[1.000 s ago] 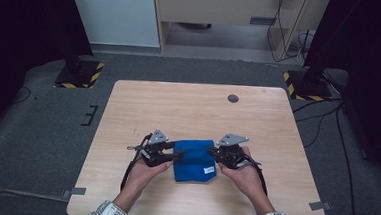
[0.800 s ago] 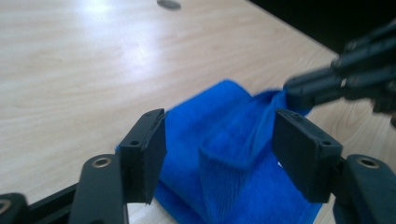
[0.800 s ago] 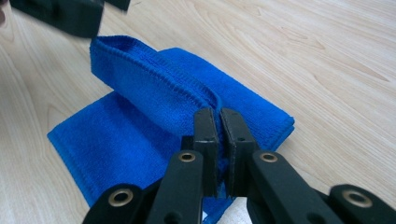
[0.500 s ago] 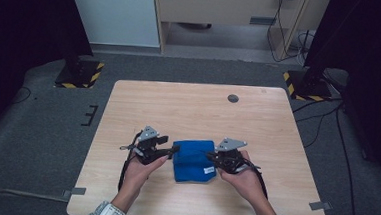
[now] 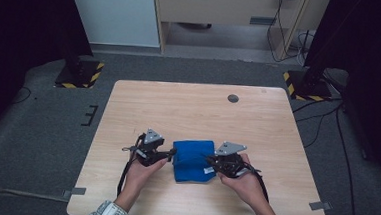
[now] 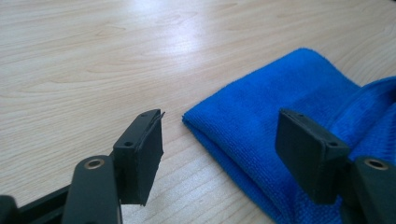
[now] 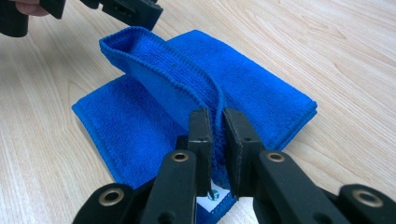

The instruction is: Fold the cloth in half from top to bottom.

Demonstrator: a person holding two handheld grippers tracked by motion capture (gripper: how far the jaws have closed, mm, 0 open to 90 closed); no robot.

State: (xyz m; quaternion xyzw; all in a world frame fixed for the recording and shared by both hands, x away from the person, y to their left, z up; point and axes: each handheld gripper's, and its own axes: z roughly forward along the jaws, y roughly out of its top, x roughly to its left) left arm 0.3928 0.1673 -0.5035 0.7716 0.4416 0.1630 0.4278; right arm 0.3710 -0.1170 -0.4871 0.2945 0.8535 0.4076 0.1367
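Here — folded blue towel [image 5: 192,160] on table [image 5: 198,108]

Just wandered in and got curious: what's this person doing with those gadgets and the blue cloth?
A person is working a folded blue cloth on a wooden table with hand-held tongs, one in each hand. The right tongs are pinched on a raised edge of the cloth, lifting a flap. The left tongs have just been opening; their jaws stand apart at the cloth's corner with nothing gripped.
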